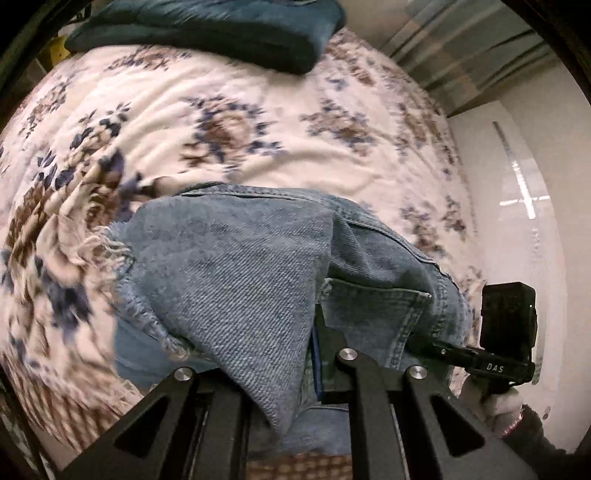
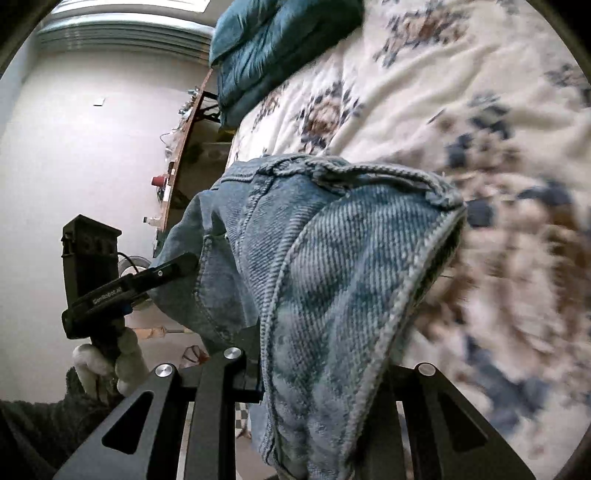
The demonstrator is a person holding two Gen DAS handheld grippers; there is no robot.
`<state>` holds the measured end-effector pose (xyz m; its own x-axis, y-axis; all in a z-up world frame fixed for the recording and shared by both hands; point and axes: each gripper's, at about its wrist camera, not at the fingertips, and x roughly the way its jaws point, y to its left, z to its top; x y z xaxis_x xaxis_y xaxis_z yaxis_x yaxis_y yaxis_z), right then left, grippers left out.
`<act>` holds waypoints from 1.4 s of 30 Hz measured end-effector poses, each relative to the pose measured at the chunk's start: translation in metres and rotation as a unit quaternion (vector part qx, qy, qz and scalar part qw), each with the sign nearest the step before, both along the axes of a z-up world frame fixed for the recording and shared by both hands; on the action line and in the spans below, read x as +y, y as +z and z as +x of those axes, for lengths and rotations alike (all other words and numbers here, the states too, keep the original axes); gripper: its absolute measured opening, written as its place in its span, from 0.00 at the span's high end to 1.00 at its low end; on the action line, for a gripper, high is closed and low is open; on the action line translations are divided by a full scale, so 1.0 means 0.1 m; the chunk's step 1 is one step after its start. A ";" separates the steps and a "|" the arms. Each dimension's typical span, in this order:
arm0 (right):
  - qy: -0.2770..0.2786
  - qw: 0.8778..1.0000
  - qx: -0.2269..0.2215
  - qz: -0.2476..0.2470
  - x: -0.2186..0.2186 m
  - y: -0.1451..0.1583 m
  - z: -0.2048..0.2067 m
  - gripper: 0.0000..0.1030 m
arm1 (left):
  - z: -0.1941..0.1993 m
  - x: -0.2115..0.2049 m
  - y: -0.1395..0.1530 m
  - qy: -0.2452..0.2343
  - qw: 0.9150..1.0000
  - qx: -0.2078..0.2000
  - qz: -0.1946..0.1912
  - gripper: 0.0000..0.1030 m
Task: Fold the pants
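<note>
The pants are light blue denim jeans (image 1: pixel 236 280), bunched and held up over a floral bedspread (image 1: pixel 221 110). My left gripper (image 1: pixel 295 354) is shut on a fold of the jeans; the cloth drapes over its fingers and hides the tips. A back pocket (image 1: pixel 373 310) shows to its right. My right gripper (image 2: pixel 295 354) is shut on the jeans (image 2: pixel 332 280) too, with a hemmed edge hanging over the fingers. Each gripper shows in the other's view, the right one (image 1: pixel 424 343) and the left one (image 2: pixel 184 264), clamped on the denim.
A folded teal blanket (image 1: pixel 207 26) lies at the far end of the bed; it also shows in the right wrist view (image 2: pixel 277 44). A white wall (image 2: pixel 74 147) and a wooden shelf edge (image 2: pixel 181 147) stand beside the bed. Gloved hands (image 2: pixel 107 362) hold the grippers.
</note>
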<state>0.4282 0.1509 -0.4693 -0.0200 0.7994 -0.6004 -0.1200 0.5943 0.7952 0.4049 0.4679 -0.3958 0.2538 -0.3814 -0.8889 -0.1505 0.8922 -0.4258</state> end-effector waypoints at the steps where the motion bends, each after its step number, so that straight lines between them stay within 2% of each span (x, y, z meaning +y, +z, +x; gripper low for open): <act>1: -0.003 1.000 0.007 -0.001 0.17 -0.13 0.06 0.76 | 0.04 0.11 -0.11 -0.002 1.000 0.006 0.003 0.92; 5: -0.007 0.998 0.056 -0.010 0.61 -0.90 0.22 0.76 | 0.22 0.44 -0.79 -0.021 0.998 0.050 0.008 0.92; 8: -0.004 0.995 0.092 -0.042 0.80 -1.44 0.28 0.76 | 0.27 0.54 -1.35 -0.033 0.996 0.086 0.011 0.92; 10: -0.014 0.993 0.110 -0.039 0.78 -1.62 0.30 0.76 | 0.28 0.61 -1.64 -0.036 0.994 0.101 0.003 0.86; 11: -0.015 0.993 0.113 -0.033 0.76 -1.63 0.31 0.76 | 0.28 0.61 -1.65 -0.038 0.994 0.102 -0.001 0.85; 14: 0.004 0.991 0.115 -0.062 0.76 -1.51 0.29 0.59 | 0.27 0.59 -1.55 -0.035 0.993 0.111 -0.007 0.81; 15: 0.005 0.991 0.117 -0.069 0.72 -1.45 0.25 0.50 | 0.25 0.61 -1.49 -0.032 0.993 0.111 -0.002 0.70; 16: 0.007 0.990 0.115 -0.086 0.69 -1.35 0.21 0.47 | 0.20 0.63 -1.38 -0.027 0.994 0.110 0.001 0.59; 19: 0.007 0.988 0.118 -0.097 0.55 -1.13 0.00 0.40 | -0.01 0.69 -1.10 -0.018 0.995 0.098 -0.011 0.42; 22: 0.003 0.987 0.134 -0.090 0.41 -1.14 -0.19 0.41 | -0.27 0.70 -1.11 -0.024 0.994 0.108 0.015 0.37; 23: 0.008 0.986 0.135 -0.096 0.42 -1.15 -0.30 0.51 | -0.36 0.69 -1.19 -0.029 0.992 0.119 0.031 0.37; 24: 0.013 0.985 0.136 -0.103 0.43 -1.17 -0.36 0.72 | -0.40 0.68 -1.26 -0.030 0.991 0.128 0.039 0.38; 27: 0.020 0.975 0.159 -0.151 0.45 -1.37 -0.57 0.72 | -0.58 0.71 -1.51 -0.017 0.986 0.151 0.071 0.38; 29: 0.012 0.973 0.160 -0.169 0.48 -1.39 -0.61 0.72 | -0.62 0.71 -1.46 -0.007 0.985 0.151 0.087 0.38; 31: 0.009 0.973 0.142 -0.183 0.54 -1.22 -0.59 0.65 | -0.65 0.65 -1.28 -0.004 0.985 0.137 0.105 0.38; 32: 0.011 0.971 0.117 -0.209 0.58 -1.03 -0.57 0.46 | -0.66 0.58 -1.10 -0.006 0.986 0.119 0.120 0.38; 33: 0.012 0.967 0.092 -0.239 0.62 -0.86 -0.58 0.19 | -0.68 0.53 -0.97 -0.009 0.985 0.107 0.132 0.38; 34: 0.014 0.960 0.061 -0.272 0.64 -0.66 -0.61 0.11 | -0.70 0.43 -0.76 -0.013 0.984 0.089 0.155 0.37; 36: 0.014 0.944 0.004 -0.329 0.67 -0.22 -0.68 0.10 | -0.77 0.25 -0.39 -0.018 0.984 0.054 0.170 0.37; 39: 0.007 0.914 -0.078 -0.398 0.65 0.53 -0.91 0.10 | -0.96 -0.03 0.22 -0.016 0.980 0.016 0.196 0.16; 42: -0.009 0.899 -0.136 -0.417 0.44 1.24 -1.12 0.10 | -1.21 -0.31 0.79 0.005 0.977 -0.017 0.212 0.10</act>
